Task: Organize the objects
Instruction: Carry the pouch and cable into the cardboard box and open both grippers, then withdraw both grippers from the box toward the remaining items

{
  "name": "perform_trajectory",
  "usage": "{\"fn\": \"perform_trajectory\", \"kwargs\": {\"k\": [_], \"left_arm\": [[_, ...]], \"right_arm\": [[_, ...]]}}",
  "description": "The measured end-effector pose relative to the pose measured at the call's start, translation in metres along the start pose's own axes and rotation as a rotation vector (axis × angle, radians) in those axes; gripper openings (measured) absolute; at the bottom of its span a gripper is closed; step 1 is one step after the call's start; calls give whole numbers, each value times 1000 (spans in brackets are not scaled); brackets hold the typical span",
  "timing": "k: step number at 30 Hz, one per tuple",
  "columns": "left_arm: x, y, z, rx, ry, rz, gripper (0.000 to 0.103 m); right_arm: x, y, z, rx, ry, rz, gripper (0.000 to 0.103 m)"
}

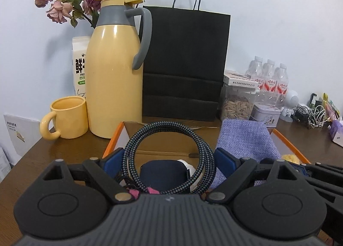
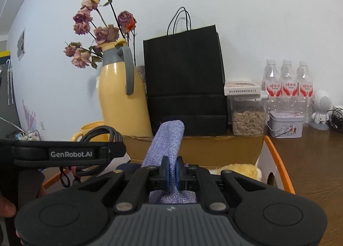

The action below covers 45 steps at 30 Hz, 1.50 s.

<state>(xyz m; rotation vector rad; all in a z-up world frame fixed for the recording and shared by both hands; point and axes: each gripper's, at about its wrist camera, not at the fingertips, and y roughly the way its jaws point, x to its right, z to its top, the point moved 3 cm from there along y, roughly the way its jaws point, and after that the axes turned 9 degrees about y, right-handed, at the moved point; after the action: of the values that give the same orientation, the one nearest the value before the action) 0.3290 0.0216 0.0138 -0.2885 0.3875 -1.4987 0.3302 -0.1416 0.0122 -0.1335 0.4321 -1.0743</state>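
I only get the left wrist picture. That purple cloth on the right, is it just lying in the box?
Observer: No. The right wrist view shows the right gripper shut on the purple cloth, which stands up between its pads.
Operator: Does the tool gripping the braided cable have a name on it?
Observer: Yes. Seen from the right wrist view, the side of the left gripper reads GenRobot.AI.
Operator: Anything about the box I'm missing?
Observer: The right wall of the box has a round hole low down.
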Motion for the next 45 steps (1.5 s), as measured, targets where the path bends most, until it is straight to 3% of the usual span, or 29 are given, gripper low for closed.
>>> {"fn": "perform_trajectory", "kwargs": {"k": [3, 5, 8, 10, 12, 26, 37, 45], "left_arm": [[1, 0, -3, 16, -2, 1, 92], [2, 1, -5, 15, 7, 14, 94], [3, -3, -7, 47, 9, 34, 103], [2, -7, -8, 69, 4, 44, 103], [2, -8, -8, 74, 0, 43, 103], [0, -23, -6, 109, -8, 26, 103], [-1, -71, -14, 171, 10, -28, 103], [-5, -114, -36, 158, 42, -57, 103]], "right_arm": [[0, 2, -1, -2, -11, -21, 7], [1, 2, -2, -10, -18, -36, 13], [0, 2, -5, -18, -29, -53, 31], [-1, 0, -6, -12, -32, -61, 81], [-4, -3, -7, 13, -48, -83, 101], [-7, -14, -2, 22, -45, -72, 102], [-20, -59, -7, 48, -107, -59, 102], [-23, -96, -20, 38, -124, -49, 103]]}}
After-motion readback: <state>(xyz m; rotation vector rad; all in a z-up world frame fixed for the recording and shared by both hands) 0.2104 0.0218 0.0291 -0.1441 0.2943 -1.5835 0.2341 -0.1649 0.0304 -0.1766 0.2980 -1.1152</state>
